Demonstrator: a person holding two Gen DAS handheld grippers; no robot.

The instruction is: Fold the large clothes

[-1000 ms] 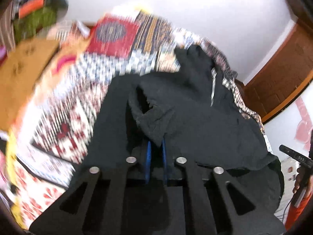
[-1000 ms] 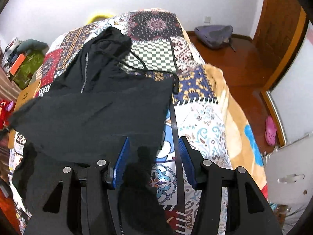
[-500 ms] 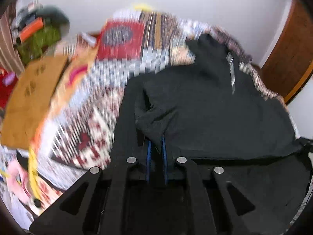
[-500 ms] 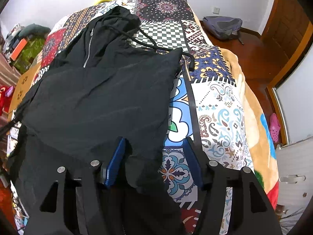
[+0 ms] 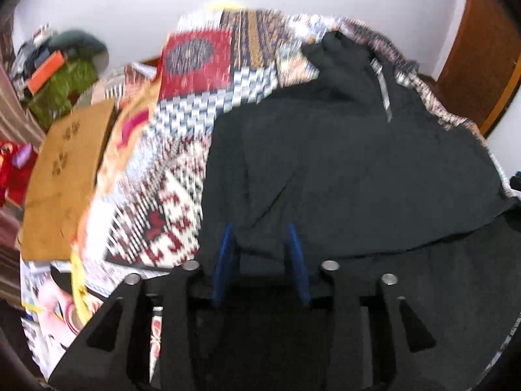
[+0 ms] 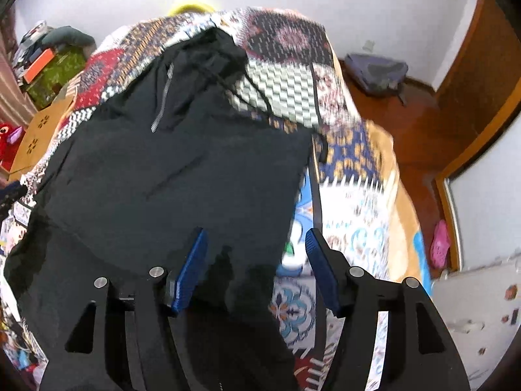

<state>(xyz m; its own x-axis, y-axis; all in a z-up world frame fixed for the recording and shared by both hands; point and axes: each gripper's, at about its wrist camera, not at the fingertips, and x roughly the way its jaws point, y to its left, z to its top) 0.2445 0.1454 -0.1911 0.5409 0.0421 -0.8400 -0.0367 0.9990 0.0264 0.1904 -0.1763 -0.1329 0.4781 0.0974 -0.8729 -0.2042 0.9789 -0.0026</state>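
A large black zip hoodie (image 5: 358, 163) lies spread on the patchwork bedspread (image 5: 195, 65), hood toward the far wall, with a folded layer across its lower half. It also shows in the right wrist view (image 6: 182, 169). My left gripper (image 5: 260, 231) is open just above the near left fold of the hoodie, with cloth lying between the blue pads but not pinched. My right gripper (image 6: 255, 234) is open over the hoodie's near right edge. A black drawstring (image 6: 257, 94) trails from the hood.
A brown cardboard board (image 5: 62, 176) and cluttered items (image 5: 62, 78) lie left of the bed. A grey backpack (image 6: 377, 71) sits on the wooden floor to the right, near a wooden door (image 6: 482, 75). Pink slippers (image 6: 439, 244) lie by the right wall.
My left gripper, shut on the hoodie cloth before, has opened and let it go. The fold now lies flat. My right gripper stayed open and moved forward over the garment.
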